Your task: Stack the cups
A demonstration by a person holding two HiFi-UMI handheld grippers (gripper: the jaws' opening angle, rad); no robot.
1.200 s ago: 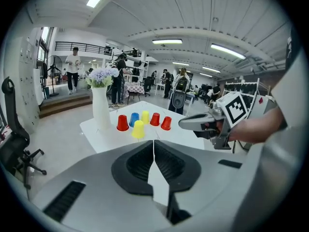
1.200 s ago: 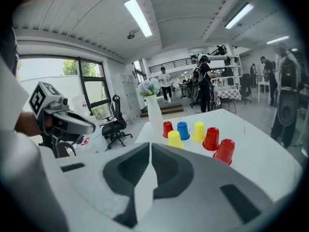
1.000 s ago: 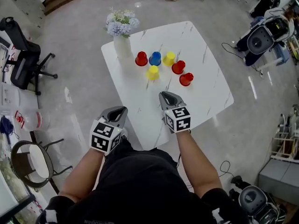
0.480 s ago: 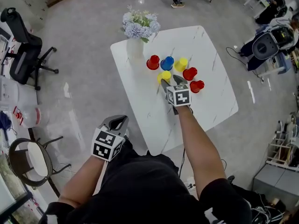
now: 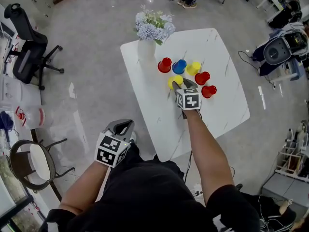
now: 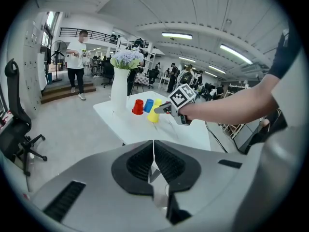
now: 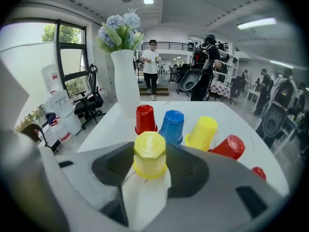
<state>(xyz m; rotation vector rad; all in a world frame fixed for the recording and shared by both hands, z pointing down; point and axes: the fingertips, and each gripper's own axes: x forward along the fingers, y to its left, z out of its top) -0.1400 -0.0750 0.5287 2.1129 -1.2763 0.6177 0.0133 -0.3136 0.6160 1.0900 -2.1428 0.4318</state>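
landmark: white vase [image 5: 146,50] holding pale flowers [image 5: 154,24], at the far left corner of the worktop [image 5: 219,115]
right gripper [image 5: 182,84]: over the worktop, on the near side of the vase and to its right; jaws spread wide, one on either side of the near yellow cup [image 7: 150,154]; i cannot tell whether the pads touch it
near yellow cup: upside down on the worktop, closer to the person than the vase
row beside the vase: first red cup [image 5: 164,65] just right of the vase, then blue cup [image 5: 179,66], then far yellow cup [image 5: 193,68], all upside down
further from the vase: second red cup [image 5: 202,78] and third red cup [image 5: 209,91], right of the row and nearer the person
left gripper [image 6: 153,151]: well apart from the vase, off the worktop's near edge, close by the person's body; jaws pressed together
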